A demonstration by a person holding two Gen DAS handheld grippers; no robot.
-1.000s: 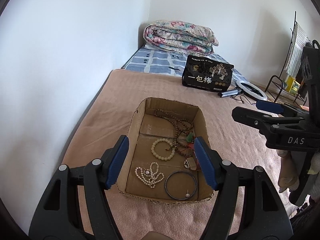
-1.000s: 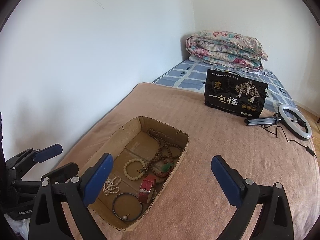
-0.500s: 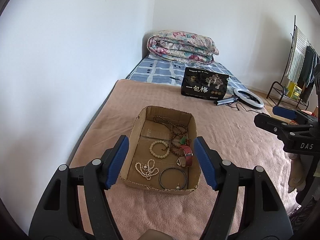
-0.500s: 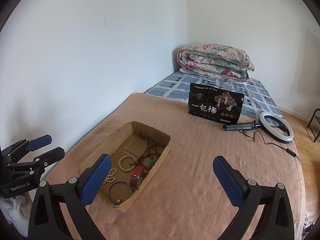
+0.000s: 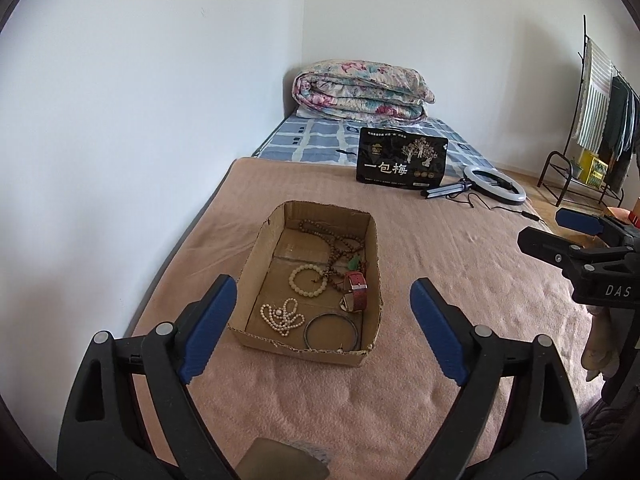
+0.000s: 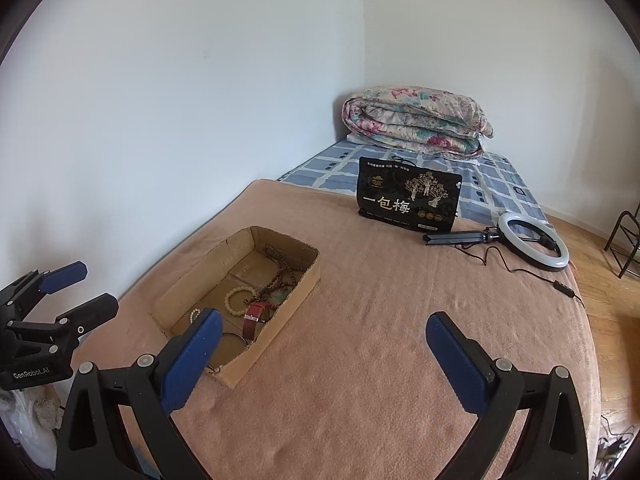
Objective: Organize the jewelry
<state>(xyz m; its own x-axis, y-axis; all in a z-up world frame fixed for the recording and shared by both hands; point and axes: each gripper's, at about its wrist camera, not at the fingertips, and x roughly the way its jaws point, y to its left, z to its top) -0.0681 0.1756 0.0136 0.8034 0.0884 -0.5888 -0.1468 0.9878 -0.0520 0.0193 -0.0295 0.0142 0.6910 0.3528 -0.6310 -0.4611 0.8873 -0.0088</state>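
Note:
An open cardboard box (image 5: 256,248) sits on a pink blanket (image 5: 440,256). It holds a brown bead necklace (image 5: 332,236), a cream bead bracelet (image 5: 307,279), a pearl strand (image 5: 282,316), a dark bangle (image 5: 331,332) and a red-strap watch (image 5: 355,290). My left gripper (image 5: 323,328) is open and empty, held back above the box's near end. My right gripper (image 6: 324,360) is open and empty over the blanket, right of the box (image 6: 308,276). Each gripper shows at the edge of the other's view.
A black printed pouch (image 5: 401,157) stands at the blanket's far end. A ring light on a small tripod (image 5: 494,184) lies beside it. A folded floral quilt (image 5: 360,94) rests in the corner. A clothes rack (image 5: 592,120) stands on the right. A wall runs along the left.
Both grippers have pulled back and risen away from the box, which now looks smaller. Both stayed open and empty. The jewelry in the box has not moved.

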